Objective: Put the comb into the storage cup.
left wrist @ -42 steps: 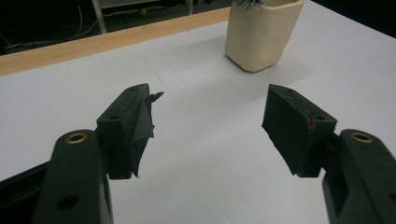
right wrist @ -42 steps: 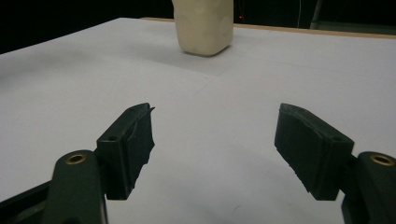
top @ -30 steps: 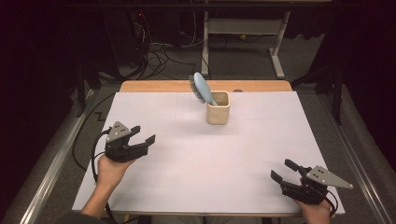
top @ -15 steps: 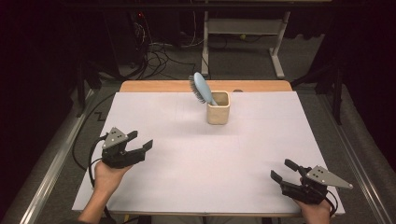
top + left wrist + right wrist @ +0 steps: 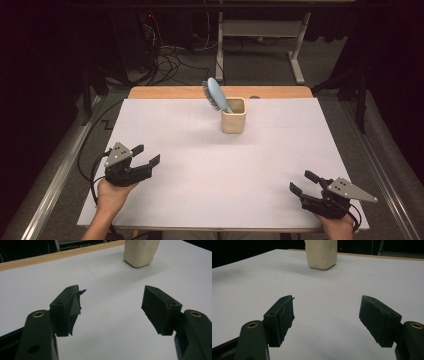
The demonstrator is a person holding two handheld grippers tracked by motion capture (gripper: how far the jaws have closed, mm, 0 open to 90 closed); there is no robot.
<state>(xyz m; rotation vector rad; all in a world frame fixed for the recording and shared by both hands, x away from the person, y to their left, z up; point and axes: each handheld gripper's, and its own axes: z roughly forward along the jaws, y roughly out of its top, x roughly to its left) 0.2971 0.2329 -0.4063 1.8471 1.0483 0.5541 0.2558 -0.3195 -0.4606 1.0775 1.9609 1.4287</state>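
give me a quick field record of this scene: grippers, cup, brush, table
left gripper: open, holding nothing, near the table's left front edge
right gripper: open, holding nothing, near the right front corner
cup: cream, upright, toward the far middle of the table, apart from both grippers
hairbrush: light blue, standing in the cup, head up and leaning left
table: white sheet over a wooden top, wood strip showing along the far edge
contact: neither gripper touches the cup or the hairbrush
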